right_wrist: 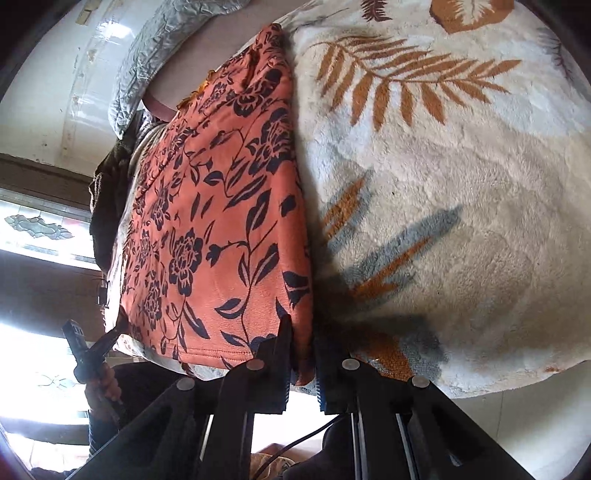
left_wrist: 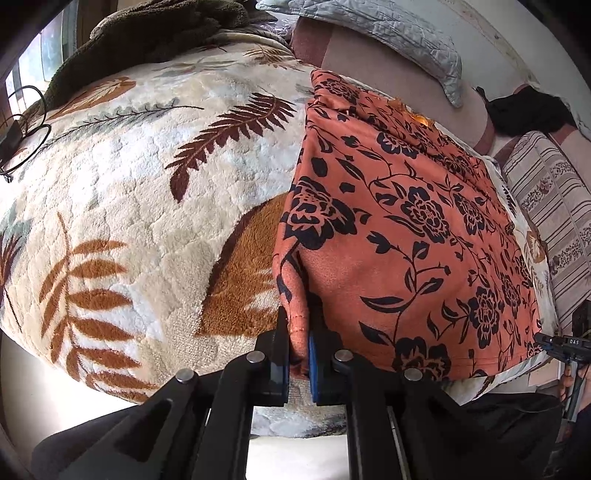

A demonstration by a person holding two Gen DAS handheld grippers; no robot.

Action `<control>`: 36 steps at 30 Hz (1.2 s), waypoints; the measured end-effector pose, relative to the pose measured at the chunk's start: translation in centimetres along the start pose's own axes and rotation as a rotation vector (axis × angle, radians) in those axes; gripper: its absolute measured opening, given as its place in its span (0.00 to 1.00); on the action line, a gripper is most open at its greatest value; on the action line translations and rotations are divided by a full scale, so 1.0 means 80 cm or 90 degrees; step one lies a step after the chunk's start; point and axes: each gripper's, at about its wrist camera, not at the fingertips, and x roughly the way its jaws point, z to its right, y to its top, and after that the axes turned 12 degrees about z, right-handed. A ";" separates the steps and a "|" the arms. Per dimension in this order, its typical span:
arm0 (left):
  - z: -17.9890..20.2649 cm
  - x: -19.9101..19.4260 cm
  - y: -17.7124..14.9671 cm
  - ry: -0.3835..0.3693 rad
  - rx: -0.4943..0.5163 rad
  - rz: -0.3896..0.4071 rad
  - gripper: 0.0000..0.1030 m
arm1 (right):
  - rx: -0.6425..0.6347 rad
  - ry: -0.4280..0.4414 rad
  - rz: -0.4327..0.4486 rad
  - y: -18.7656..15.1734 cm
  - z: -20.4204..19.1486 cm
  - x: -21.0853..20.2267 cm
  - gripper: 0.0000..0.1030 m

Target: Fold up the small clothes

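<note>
Left wrist view shows the left gripper [left_wrist: 299,354] with its fingers pressed together on the near left corner of the orange garment [left_wrist: 406,229]; a hemmed fold of the cloth stands between the black finger and the blue pad. Right wrist view shows the right gripper [right_wrist: 304,354] clamped in the same way on the other near corner of this garment. The garment lies flat on a fluffy blanket [left_wrist: 147,192] with a leaf pattern, near the edge of the bed. It is soft, rectangular, with black flowers. Behind it lies a grey quilted pillow [left_wrist: 399,33].
</note>
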 end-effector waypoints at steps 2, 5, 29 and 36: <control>0.000 0.001 0.000 0.000 0.001 -0.001 0.08 | -0.001 0.001 -0.008 -0.001 0.000 0.002 0.12; 0.001 0.000 0.000 -0.002 0.003 -0.001 0.08 | 0.008 0.009 -0.020 -0.001 0.003 0.003 0.15; 0.003 0.003 0.002 0.011 -0.006 -0.007 0.08 | 0.027 0.025 -0.011 -0.008 0.002 -0.003 0.07; 0.006 -0.010 0.005 0.011 -0.009 0.010 0.07 | 0.012 0.021 -0.017 -0.008 -0.013 -0.005 0.07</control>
